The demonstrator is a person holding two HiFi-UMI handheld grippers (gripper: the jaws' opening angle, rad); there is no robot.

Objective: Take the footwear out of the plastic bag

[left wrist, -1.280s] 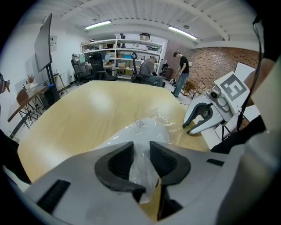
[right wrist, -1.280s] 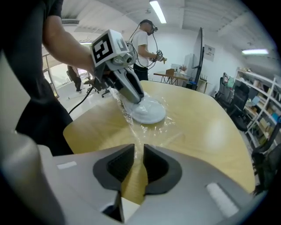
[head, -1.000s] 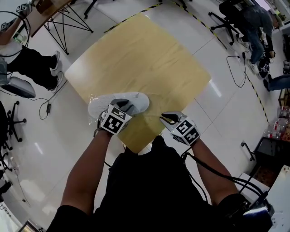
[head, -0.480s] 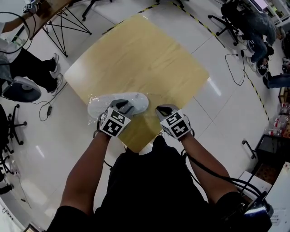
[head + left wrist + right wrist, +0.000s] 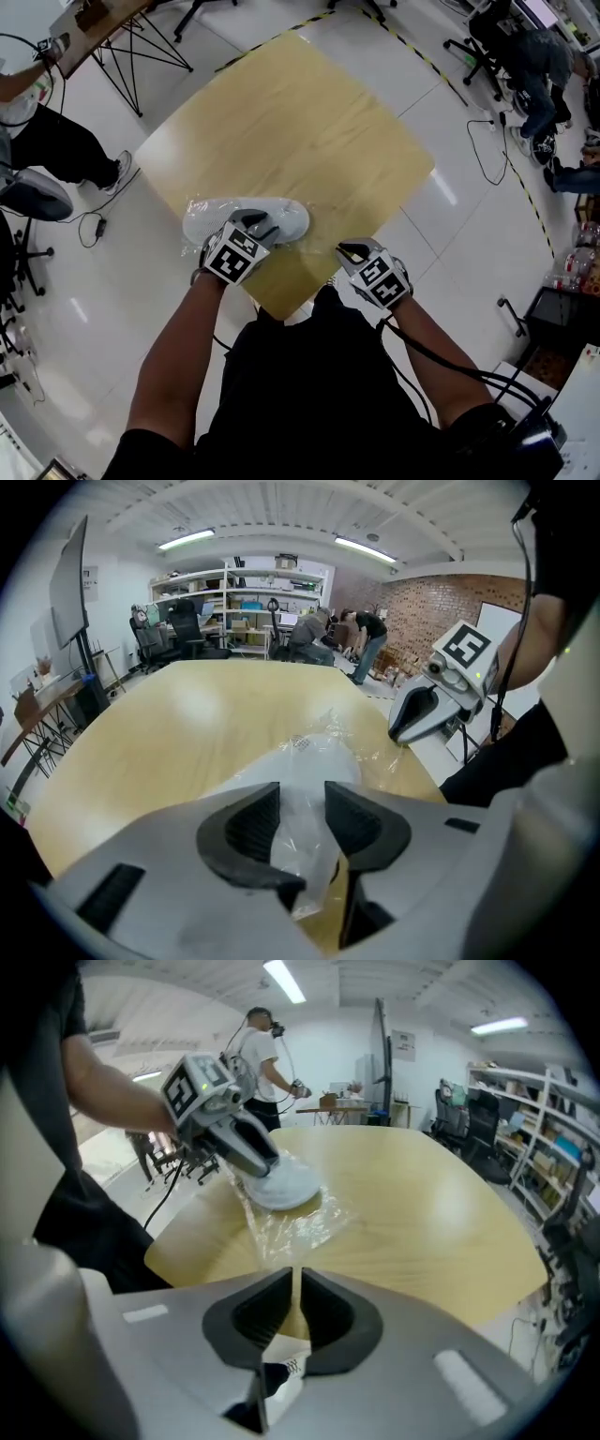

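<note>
Glossy white office floor with a yellow wooden table (image 5: pixel 309 112) on it; people at desks far back are not involved. The white shoe (image 5: pixel 281 214) lies on the near left part of the table, close to the near edge. It is inside the clear plastic bag (image 5: pixel 295 1225), and loose film trails off to its right toward the near corner.

Changes:
- The left gripper (image 5: pixel 300 803) has not moved and hangs over the shoe's near side. Its jaws have just been opening and now stand well apart. A fold of bag film stands up between the pads but is not pressed, so nothing is held.
- The right gripper (image 5: pixel 294 1288) was close to the shoe's right end half a second ago. It is now back toward the person and further right, well apart from the shoe. Its jaws have just eased open a little and show only a thin slit. The film narrows to a point right at that slit, so it reads as still nipped on the bag's edge.
- The shoe has barely shifted on the table.

Meaning: probably the bag is being drawn off to the right while the left lets go. The shoe is still fully inside, so the task is early. The right grip looks marginal and the film could slip out. With the left jaws off, nothing pins the shoe, so a harder pull may just drag shoe and bag together toward the near edge.
</note>
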